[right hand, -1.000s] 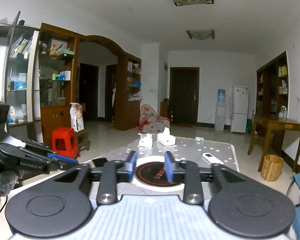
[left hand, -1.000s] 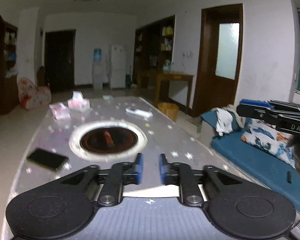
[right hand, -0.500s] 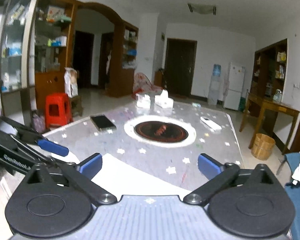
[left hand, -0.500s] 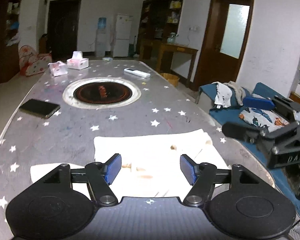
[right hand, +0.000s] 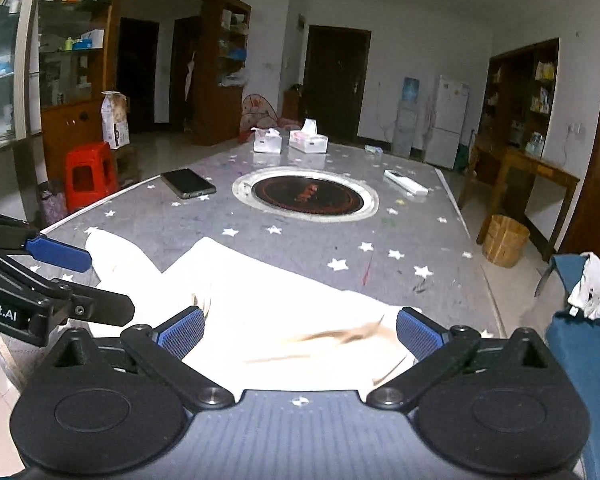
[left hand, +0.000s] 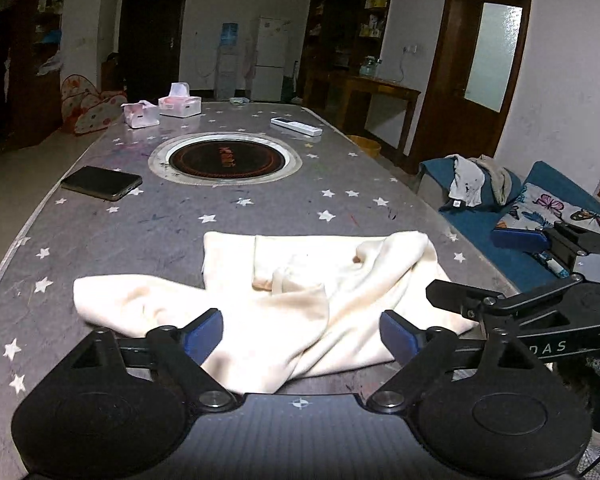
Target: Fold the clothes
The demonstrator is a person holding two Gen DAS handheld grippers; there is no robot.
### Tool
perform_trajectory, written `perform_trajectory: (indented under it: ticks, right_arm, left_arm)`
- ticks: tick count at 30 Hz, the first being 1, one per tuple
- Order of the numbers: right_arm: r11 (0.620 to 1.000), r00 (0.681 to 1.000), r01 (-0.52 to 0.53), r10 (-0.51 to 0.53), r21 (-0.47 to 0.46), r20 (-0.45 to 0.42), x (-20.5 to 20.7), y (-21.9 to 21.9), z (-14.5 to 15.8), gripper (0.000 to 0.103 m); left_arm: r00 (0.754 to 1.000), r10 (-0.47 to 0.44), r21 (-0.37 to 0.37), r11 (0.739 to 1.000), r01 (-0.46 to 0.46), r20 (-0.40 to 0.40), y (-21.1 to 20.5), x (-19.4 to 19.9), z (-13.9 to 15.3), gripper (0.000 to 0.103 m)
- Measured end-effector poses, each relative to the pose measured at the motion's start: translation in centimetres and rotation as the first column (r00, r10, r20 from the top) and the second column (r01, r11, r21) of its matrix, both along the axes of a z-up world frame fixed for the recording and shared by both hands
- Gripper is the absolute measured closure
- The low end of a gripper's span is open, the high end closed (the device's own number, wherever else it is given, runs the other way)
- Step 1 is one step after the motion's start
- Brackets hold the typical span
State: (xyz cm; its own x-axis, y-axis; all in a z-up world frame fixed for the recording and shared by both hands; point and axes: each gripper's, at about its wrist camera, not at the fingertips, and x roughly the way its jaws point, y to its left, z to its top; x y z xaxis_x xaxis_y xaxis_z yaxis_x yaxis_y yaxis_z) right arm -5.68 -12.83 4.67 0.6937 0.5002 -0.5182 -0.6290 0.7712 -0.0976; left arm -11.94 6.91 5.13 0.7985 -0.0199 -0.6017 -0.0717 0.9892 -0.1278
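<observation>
Garment's (right hand: 284, 312) near edge hidden beneath gripper body; brown mark (right hand: 340, 334) there smeared by blur, unreadable.

Soft cream cloth garment (left hand: 300, 300); glossy star-printed tabletop (left hand: 140, 232)

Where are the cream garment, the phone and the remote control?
cream garment (left hand: 340, 280), left wrist view, middle of cloth.
phone (left hand: 100, 182), left wrist view, dark screen.
remote control (left hand: 296, 126), left wrist view, middle of body.

Both tongs, left (left hand: 302, 336) and right (right hand: 300, 334), dropped toward the garment (left hand: 300, 292), jaws spreading.
</observation>
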Motion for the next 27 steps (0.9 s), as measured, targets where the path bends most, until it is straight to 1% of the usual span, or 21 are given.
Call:
perform_trajectory:
  ticks: [10, 16, 22, 27]
  right_arm:
    - [0.999, 0.999, 0.034, -0.034, -0.020, -0.014, -1.4, -0.5, -0.6, 0.000]
    - [0.998, 0.998, 0.056, -0.056, -0.007, -0.018, -2.7, -1.2, -0.9, 0.000]
    - [0.997, 0.997, 0.073, -0.073, 0.001, -0.020, -3.6, -1.9, -0.9, 0.000]
    - [0.996, 0.995, 0.093, -0.093, 0.005, -0.034, -3.8, -2.2, -1.3, 0.000]
  left_arm:
    - [1.000, 0.009, 0.018, 1.000, -0.010, 0.002, -1.4, -1.5, -0.5, 0.003]
    - [1.000, 0.009, 0.033, 0.999, -0.010, 0.005, -2.4, -2.4, -0.5, 0.000]
    - [1.000, 0.010, 0.045, 0.999, -0.011, 0.013, -3.4, -3.2, -0.3, 0.000]
    - [1.000, 0.017, 0.045, 0.999, -0.017, 0.001, -3.7, -3.3, -0.5, 0.000]
